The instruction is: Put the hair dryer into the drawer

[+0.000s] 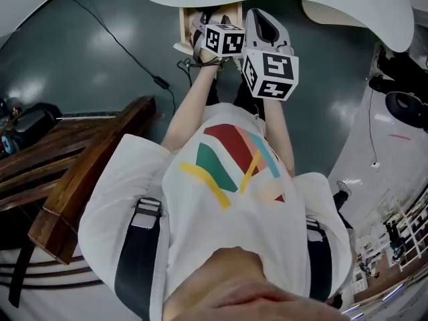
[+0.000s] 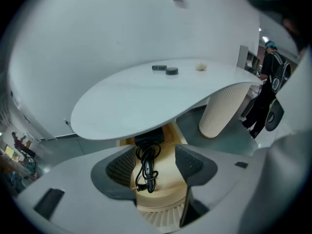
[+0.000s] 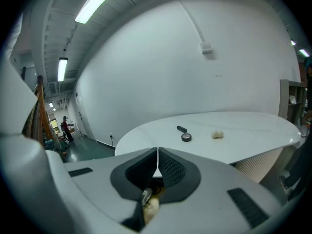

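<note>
Left gripper view: the left gripper [image 2: 155, 152] has its jaws spread wide with nothing pinched. Through the gap lies the hair dryer [image 2: 147, 168], black, its cord looped over it, on the pale wooden bottom of the open drawer [image 2: 168, 182]. The drawer sits under the edge of a white oval table [image 2: 136, 106], which stands on a ribbed pedestal [image 2: 219, 111].

In the right gripper view, the right gripper [image 3: 157, 169] has its jaws pressed together, the tips meeting in a thin line, and nothing shows between the pads (a small pale glimpse below them is too blurred to name). Beyond its jaws, on the tabletop, lie a dark ring [image 3: 186, 137], a short dark stick [image 3: 181, 129] just beside it, and a pale lump [image 3: 217, 134] a little apart.

In the head view, both grippers are held out close together over the drawer, past a white shirt [image 1: 221, 206] with coloured stripes. The floor [image 1: 120, 59] is dark green, and a wooden bench [image 1: 80, 179] stands to the left.
</note>
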`<control>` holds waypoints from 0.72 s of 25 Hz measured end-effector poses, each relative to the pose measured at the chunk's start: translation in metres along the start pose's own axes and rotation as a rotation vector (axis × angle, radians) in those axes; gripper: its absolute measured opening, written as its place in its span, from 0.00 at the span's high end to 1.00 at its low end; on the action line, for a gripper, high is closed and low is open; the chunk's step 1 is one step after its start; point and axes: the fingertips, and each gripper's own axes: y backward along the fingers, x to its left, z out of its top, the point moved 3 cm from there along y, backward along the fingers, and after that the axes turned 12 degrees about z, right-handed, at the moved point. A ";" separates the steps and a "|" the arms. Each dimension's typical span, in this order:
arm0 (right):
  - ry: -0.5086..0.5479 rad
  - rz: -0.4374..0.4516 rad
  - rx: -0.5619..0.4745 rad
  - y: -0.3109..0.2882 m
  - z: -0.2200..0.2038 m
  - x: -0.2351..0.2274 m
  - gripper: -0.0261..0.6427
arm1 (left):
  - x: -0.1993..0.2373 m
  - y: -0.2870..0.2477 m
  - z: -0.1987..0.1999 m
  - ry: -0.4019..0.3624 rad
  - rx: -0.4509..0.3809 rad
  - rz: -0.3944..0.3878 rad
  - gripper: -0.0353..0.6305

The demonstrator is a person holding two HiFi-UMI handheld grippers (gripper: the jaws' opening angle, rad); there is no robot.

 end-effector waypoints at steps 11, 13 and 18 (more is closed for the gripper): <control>0.085 0.040 -0.196 0.020 0.087 0.003 0.94 | 0.059 0.093 0.080 0.178 -0.272 -0.058 0.55; 0.107 0.049 -0.233 0.026 0.102 0.009 0.94 | 0.079 0.109 0.097 0.223 -0.325 -0.047 0.55; 0.148 0.082 -0.298 0.034 0.125 0.027 0.94 | 0.116 0.151 0.126 0.277 -0.462 -0.012 0.62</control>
